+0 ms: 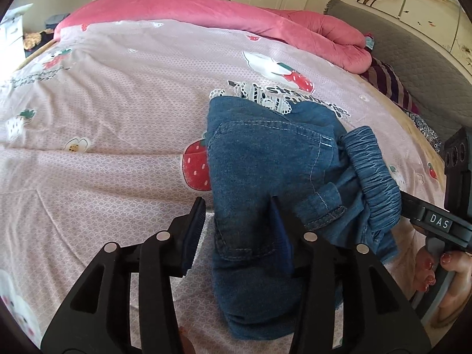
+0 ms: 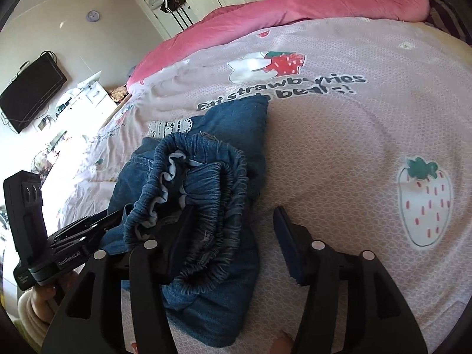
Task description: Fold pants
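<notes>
Small blue denim pants (image 1: 265,183) with an elastic waistband (image 1: 374,174) and white lace trim (image 1: 265,97) lie bunched on the bed. My left gripper (image 1: 239,215) is open, its jaws straddling the near left edge of the denim. In the right wrist view the pants (image 2: 206,194) lie with the waistband (image 2: 212,177) gaping toward me. My right gripper (image 2: 233,230) is open, its left finger (image 2: 180,236) inside the waistband opening and its right finger (image 2: 287,244) over the bare sheet. The right gripper also shows in the left wrist view (image 1: 436,221), touching the waistband.
The bed has a pink strawberry-print sheet (image 1: 118,118). A rolled pink quilt (image 1: 236,14) lies along the far side. A grey headboard (image 1: 413,67) and striped pillow (image 1: 389,79) are at right. A wall TV (image 2: 29,91) and white furniture (image 2: 88,97) stand beyond the bed.
</notes>
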Tool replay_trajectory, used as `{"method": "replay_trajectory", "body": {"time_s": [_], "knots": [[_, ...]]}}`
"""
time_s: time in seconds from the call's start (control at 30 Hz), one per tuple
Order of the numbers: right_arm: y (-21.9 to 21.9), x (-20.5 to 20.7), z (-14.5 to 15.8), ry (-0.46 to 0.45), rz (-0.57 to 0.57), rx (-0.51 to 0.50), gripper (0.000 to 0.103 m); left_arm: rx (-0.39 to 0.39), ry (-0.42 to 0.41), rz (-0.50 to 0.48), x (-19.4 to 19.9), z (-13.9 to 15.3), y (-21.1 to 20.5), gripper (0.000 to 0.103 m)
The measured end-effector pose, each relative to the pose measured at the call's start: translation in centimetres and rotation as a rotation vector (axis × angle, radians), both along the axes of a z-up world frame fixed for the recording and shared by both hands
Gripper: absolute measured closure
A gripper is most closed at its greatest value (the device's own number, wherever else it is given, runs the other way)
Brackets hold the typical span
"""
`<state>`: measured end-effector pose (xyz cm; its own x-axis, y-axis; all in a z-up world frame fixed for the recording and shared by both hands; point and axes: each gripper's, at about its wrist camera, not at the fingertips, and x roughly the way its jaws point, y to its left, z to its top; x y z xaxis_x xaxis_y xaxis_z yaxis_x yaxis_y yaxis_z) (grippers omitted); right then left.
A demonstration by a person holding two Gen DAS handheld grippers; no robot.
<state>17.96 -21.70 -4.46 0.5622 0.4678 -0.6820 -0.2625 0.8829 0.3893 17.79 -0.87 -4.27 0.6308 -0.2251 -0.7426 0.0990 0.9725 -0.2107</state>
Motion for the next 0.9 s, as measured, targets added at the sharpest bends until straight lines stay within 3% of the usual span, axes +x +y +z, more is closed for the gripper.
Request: {"method": "replay_trajectory", "body": {"time_s": [0.3, 0.6, 0.77, 0.9], "knots": [[-1.5, -3.0, 2.3, -0.084, -0.026, -0.066, 0.028, 0.01, -0.023, 0.02, -2.0, 1.4, 0.7, 0.055], [-2.2, -7.5, 5.7, -0.219, -0.05, -0.13, 0.011, 0.032, -0.078, 0.015, -5.0, 4.0, 0.2, 0.035], [-1.9, -10.1, 7.5, -0.291, -0.047, -0.165, 0.007, 0.033, -0.11, 0.01, -7.1, 5.5, -0.2, 0.021], [-1.6, -11.5, 8.4, -0.322, -0.04, -0.173, 0.005, 0.039, -0.137, 0.004, -8.6, 6.5, -0.5, 0.015]]}}
